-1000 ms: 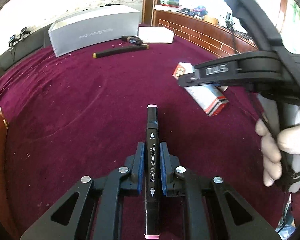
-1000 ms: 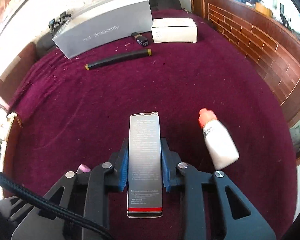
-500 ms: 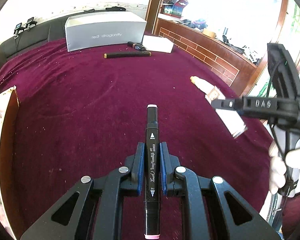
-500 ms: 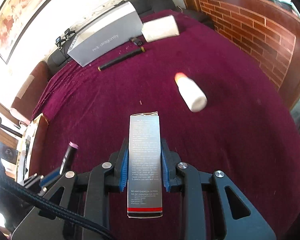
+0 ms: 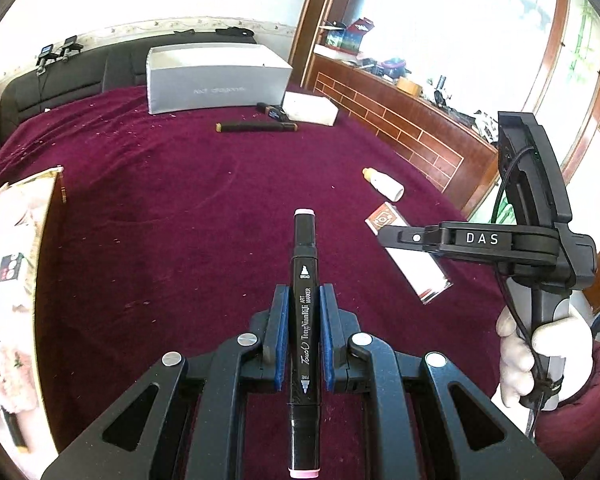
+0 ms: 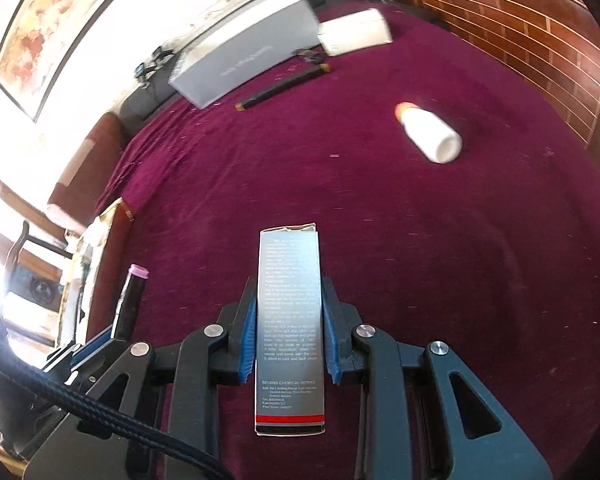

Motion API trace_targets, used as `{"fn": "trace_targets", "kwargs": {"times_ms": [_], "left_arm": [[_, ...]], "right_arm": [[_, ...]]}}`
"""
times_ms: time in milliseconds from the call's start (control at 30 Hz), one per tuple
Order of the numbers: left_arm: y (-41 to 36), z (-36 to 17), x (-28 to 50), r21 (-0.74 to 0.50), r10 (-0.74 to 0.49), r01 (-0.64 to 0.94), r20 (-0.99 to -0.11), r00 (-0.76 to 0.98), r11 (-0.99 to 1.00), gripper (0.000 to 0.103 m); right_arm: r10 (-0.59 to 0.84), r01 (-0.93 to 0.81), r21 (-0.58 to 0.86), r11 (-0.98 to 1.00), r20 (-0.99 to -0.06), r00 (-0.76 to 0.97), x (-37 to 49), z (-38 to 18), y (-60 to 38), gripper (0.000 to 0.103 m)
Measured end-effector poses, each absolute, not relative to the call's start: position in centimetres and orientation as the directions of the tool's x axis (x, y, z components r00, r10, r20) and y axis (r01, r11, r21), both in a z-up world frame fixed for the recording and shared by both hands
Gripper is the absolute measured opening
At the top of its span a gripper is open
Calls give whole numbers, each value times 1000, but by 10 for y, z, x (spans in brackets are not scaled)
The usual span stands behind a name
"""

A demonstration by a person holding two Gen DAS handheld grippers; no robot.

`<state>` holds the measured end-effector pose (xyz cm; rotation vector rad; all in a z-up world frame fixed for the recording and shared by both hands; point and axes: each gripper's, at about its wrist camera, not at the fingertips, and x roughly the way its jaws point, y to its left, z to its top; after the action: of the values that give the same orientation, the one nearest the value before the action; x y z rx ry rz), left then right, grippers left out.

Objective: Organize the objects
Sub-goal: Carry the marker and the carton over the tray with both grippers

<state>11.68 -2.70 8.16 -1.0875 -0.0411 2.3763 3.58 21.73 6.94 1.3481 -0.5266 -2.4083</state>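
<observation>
Now both grippers carry loads above the cloth (image 5: 180, 216): left gripper (image 5: 303, 332) jaws clamped on a marker (image 5: 305, 312), right gripper (image 6: 288, 332) jaws clamped on a carton (image 6: 289, 320). Landmark: grey box (image 5: 216, 80). Since a second ago the box has swung from side-on to face-on at the cloth's far edge, with a bottle (image 6: 430, 136) lying between it and the carton; judged a carry toward the box
</observation>
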Motion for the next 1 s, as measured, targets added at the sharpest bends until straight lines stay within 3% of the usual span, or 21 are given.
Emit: {"fn": "trace_targets", "kwargs": {"times_ms": [1000], "left_arm": [[-134, 104, 144, -219, 336, -255, -616, -712, -942, 12]], "right_arm": [[-571, 439, 389, -810, -696, -436, 62, 132, 50, 25]]}}
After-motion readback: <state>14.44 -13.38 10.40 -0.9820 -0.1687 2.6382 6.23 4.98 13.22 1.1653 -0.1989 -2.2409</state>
